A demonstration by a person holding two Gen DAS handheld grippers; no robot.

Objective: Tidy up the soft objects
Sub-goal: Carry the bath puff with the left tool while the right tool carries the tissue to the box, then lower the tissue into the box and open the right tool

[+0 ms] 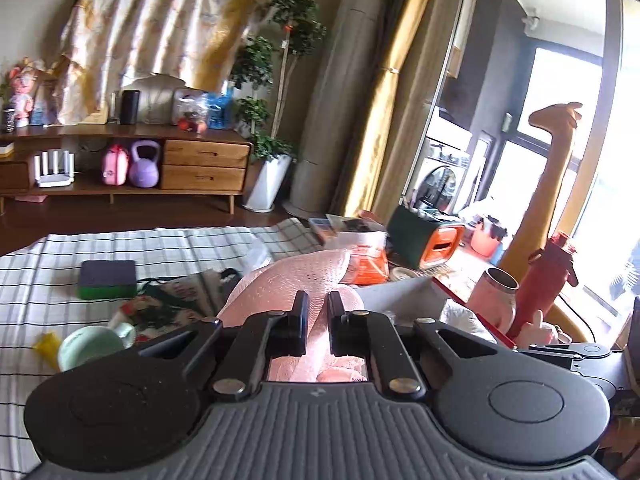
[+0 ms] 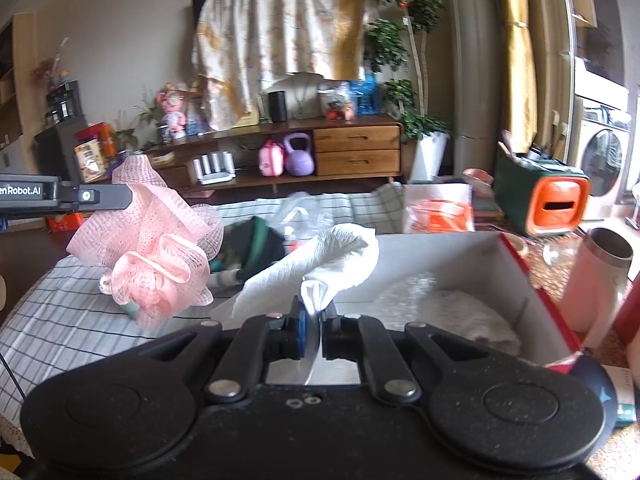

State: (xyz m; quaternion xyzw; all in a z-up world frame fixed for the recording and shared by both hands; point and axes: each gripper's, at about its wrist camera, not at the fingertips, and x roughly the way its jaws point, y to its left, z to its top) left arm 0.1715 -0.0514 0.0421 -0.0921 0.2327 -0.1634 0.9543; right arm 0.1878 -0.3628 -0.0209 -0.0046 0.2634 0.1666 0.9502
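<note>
My left gripper (image 1: 318, 306) is shut on a pink mesh bath pouf (image 1: 296, 276) and holds it up above the checked cloth. In the right wrist view the same pouf (image 2: 156, 256) hangs from the left gripper's fingers (image 2: 108, 196) at the left. My right gripper (image 2: 316, 312) is shut on a white paper towel (image 2: 320, 264), held over the near left edge of an open white box with a red rim (image 2: 516, 252). A white soft cloth (image 2: 460, 312) lies inside the box.
On the checked cloth (image 1: 120, 244) lie a grey-green sponge (image 1: 108, 278), a floral cloth (image 1: 172, 300), a mint cup (image 1: 90, 346). A pink tumbler (image 2: 596, 280), a red bottle (image 1: 548, 276), an orange-fronted bin (image 2: 540, 200) and an orange bag (image 2: 438, 206) stand to the right.
</note>
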